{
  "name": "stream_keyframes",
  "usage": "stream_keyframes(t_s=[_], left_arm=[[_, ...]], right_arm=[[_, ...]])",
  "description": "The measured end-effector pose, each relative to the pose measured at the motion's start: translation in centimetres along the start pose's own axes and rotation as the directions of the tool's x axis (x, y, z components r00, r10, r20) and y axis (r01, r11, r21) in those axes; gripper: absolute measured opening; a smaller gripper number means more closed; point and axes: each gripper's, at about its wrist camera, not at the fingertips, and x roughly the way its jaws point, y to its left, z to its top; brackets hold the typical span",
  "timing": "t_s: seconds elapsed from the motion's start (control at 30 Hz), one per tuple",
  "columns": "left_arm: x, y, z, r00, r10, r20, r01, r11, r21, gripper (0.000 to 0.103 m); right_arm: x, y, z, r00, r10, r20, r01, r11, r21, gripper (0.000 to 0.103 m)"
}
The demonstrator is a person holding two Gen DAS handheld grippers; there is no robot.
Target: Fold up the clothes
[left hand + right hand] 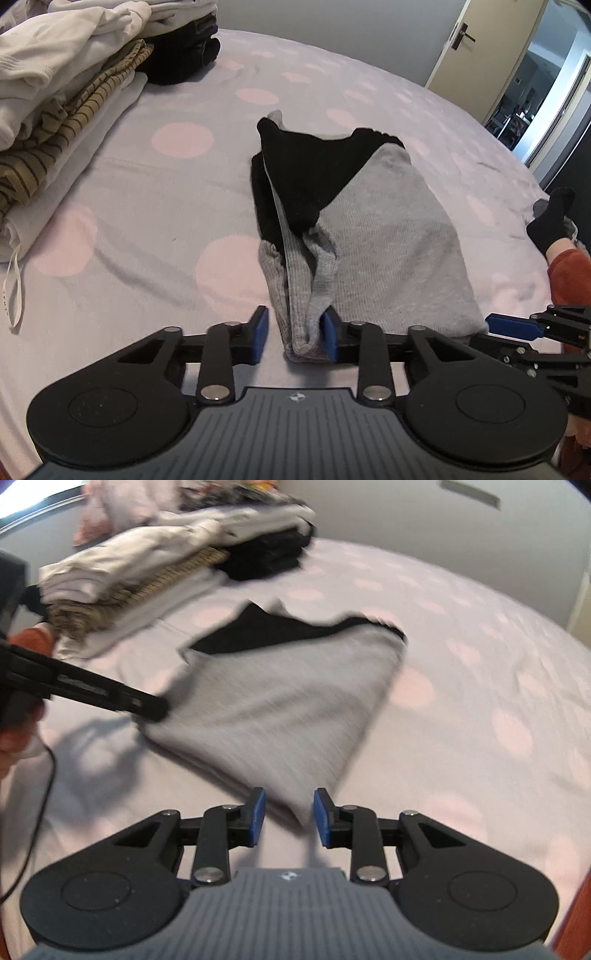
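**Grey and black garment on the dotted bed, both grippers at its near edge**

Grey ribbed cotton with black sleeve parts makes the folded garment (369, 236), which lies in the middle of the pale lilac bed sheet with pink dots (147, 206). In the left wrist view the left gripper (295, 338) stands at the near left corner of this garment. Its jaws are apart; the right blue pad (330, 338) touches the folded grey hem, while the left pad is on bare sheet just beside the cloth, so nothing is clamped. At the far left sits a pile of folded clothes in white, olive stripes and black (74, 81). On the right edge the tip of the right gripper (515, 325) comes in low beside the near right corner of the garment. A foot in a black sock (550, 221) rests on the sheet at the right, and a cream door (491, 48) stands open behind.

The right wrist view is blurred. The right gripper (289, 818) has its jaws apart, with the near corner of the grey garment (280, 709) reaching between the blue pads, not pinched. The left gripper (155, 707) touches the left edge of the garment. The pile of clothes (166, 554) lies far behind it.
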Motion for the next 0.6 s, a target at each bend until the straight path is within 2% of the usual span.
stream_keyframes(t_s=[0.13,0.2,0.23,0.37,0.6], left_arm=[[0.2,-0.1,-0.3,1.0,-0.003,0.003,0.003,1.0,0.003,0.018],[0.1,0.0,-0.4,1.0,-0.01,0.011,0.01,1.0,-0.012,0.013],[-0.1,0.1,-0.4,1.0,-0.017,0.016,0.018,0.999,-0.026,0.013],[-0.9,1.2,-0.5,0.997,-0.067,0.029,0.07,0.99,-0.121,0.012],[-0.4,1.7,-0.9,0.998,-0.06,0.0,0.059,0.984,-0.167,0.015]], right_arm=[[1.0,-1.5,-0.9,0.999,-0.008,-0.031,0.01,0.997,0.076,0.031],[0.6,-1.7,-0.8,1.0,0.011,-0.016,-0.01,0.995,0.101,0.012],[0.2,-1.7,-0.9,1.0,0.014,-0.005,-0.013,0.994,0.106,0.01],[-1.2,-1.6,-1.1,1.0,0.006,0.026,-0.009,0.993,0.116,0.007],[0.3,-1.8,-1.7,1.0,-0.004,-0.03,0.008,0.993,0.115,0.006]])
